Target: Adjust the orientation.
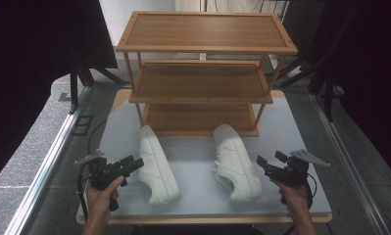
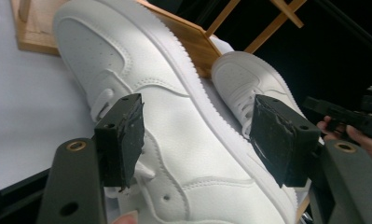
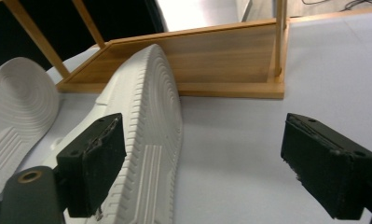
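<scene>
Two white sneakers lie on their sides on the grey table (image 1: 198,198), toes toward the wooden rack (image 1: 203,83), soles facing right. My left gripper (image 1: 133,162) hovers open just left of the left sneaker (image 1: 156,164). In the left gripper view the open jaws (image 2: 200,128) frame that sneaker's upper (image 2: 174,116) without pressing on it, and the right sneaker (image 2: 249,79) lies beyond. My right gripper (image 1: 270,158) stands open right of the right sneaker (image 1: 234,164). In the right gripper view its jaws (image 3: 211,154) are wide apart, with that sneaker's ribbed sole (image 3: 151,116) by the left jaw.
The three-shelf rack has nothing on its shelves; its bottom shelf (image 3: 197,56) sits right behind the sneakers' toes. Metal rails (image 1: 51,156) run along both table sides. Black curtains and stand legs (image 1: 85,73) surround the table. Bare grey surface (image 3: 277,121) lies right of the right sneaker.
</scene>
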`<state>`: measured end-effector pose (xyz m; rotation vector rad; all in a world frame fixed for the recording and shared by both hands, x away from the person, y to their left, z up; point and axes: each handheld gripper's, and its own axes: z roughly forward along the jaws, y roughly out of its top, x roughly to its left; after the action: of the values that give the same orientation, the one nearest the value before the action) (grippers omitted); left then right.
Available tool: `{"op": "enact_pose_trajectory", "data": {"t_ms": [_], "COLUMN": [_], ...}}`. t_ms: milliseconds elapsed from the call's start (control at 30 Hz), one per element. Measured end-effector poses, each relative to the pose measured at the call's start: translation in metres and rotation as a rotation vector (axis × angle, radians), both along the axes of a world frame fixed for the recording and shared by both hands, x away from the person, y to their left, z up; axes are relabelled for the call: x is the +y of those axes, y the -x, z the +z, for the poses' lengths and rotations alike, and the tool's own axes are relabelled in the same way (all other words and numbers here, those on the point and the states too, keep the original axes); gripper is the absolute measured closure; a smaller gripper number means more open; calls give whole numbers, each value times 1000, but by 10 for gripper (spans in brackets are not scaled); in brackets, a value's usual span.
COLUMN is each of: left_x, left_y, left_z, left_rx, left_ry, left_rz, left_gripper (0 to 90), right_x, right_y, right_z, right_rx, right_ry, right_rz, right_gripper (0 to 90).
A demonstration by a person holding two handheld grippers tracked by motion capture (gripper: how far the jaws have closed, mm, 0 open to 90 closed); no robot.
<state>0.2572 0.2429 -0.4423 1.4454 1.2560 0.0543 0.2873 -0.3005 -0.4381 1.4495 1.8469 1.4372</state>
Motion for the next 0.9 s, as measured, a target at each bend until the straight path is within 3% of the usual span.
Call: {"op": "enact_pose_trajectory", "data": {"t_ms": [133, 367, 700, 900], "left_x": [-2, -4, 0, 6], "left_y": [1, 5, 8, 7], "left_z": [3, -2, 4, 2], "left_rx": [-14, -9, -40, -38], "left_ry": [-7, -38, -42, -82], "left_rz": [3, -11, 8, 25], "left_gripper": [355, 354, 377, 396], "right_x": [-2, -9, -15, -25], "right_y": [2, -2, 6, 8], "right_z": [2, 2, 9, 6], "right_rx": [-1, 22, -6, -6], "right_ry": [19, -26, -77, -99], "right_rz": [41, -7, -7, -27], "right_gripper": [187, 249, 349, 376]}}
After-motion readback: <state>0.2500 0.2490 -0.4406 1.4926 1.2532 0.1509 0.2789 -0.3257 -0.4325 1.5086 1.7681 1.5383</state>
